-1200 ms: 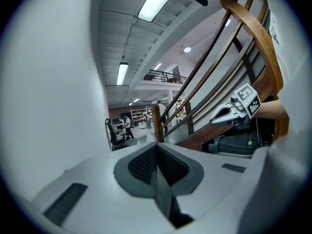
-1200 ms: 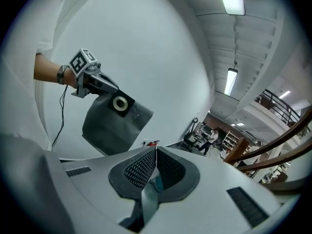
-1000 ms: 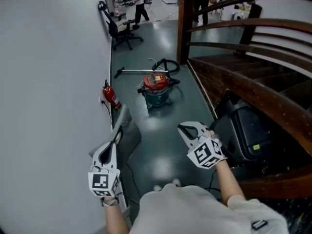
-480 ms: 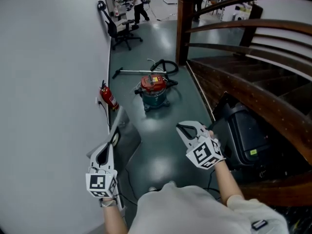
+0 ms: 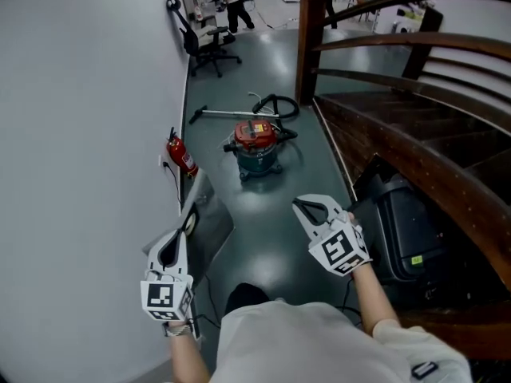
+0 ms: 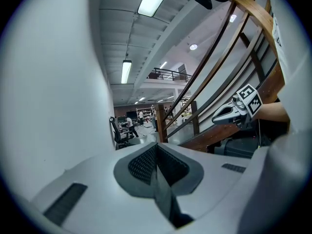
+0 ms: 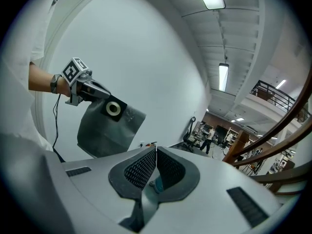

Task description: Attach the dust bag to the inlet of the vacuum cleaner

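Observation:
The vacuum cleaner [image 5: 255, 146], with a red top on a teal drum, stands on the dark floor ahead. Its black hose [image 5: 277, 104] and wand [image 5: 227, 116] lie behind it. My left gripper [image 5: 190, 216] is shut on the grey dust bag [image 5: 211, 223], which hangs by the wall. In the right gripper view the dust bag [image 7: 108, 129] shows its dark collar with a round opening [image 7: 113, 108] just under the left gripper [image 7: 97, 92]. My right gripper [image 5: 299, 206] is shut with nothing held, level with the left and well short of the vacuum. The right gripper [image 6: 228, 115] also shows in the left gripper view.
A white wall [image 5: 80, 134] runs along the left, with a red fire extinguisher [image 5: 182, 156] at its foot. A wooden staircase and railing [image 5: 399, 126] close the right side, with a black case [image 5: 407, 222] under it. An office chair [image 5: 204, 42] and people stand far back.
Both grippers have drifted a little forward with the person, and the bag still hangs from the left one. A dark shoe now shows at the bottom of the head view.

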Available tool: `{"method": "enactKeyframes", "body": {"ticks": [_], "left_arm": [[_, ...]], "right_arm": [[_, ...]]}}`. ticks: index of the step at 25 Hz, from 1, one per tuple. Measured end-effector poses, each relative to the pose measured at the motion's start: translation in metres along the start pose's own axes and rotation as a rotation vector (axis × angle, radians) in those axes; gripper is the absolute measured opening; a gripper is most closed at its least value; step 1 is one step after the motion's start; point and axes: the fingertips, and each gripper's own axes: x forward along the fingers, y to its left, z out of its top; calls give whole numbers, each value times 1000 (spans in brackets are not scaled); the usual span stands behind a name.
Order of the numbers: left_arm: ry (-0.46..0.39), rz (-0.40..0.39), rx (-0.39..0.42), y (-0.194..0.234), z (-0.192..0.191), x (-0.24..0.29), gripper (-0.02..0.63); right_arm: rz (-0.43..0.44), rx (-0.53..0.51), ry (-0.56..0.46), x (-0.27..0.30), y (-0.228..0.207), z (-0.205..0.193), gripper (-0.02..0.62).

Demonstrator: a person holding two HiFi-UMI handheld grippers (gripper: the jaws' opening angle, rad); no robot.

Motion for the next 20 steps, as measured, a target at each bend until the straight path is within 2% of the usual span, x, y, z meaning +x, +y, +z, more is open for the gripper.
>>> {"method": "enactKeyframes", "body": {"ticks": [9, 14, 20], "left_arm": [[2, -27, 7, 22, -1, 60, 5], [-3, -52, 2, 58, -2, 119, 5], [-2, -75, 4, 101, 13, 187, 5]], "right_arm": [[-9, 36, 6, 51, -36, -7, 28], [-64, 54, 16, 100, -77, -3, 28], [-80, 58, 9, 159, -121, 15, 28]]}}
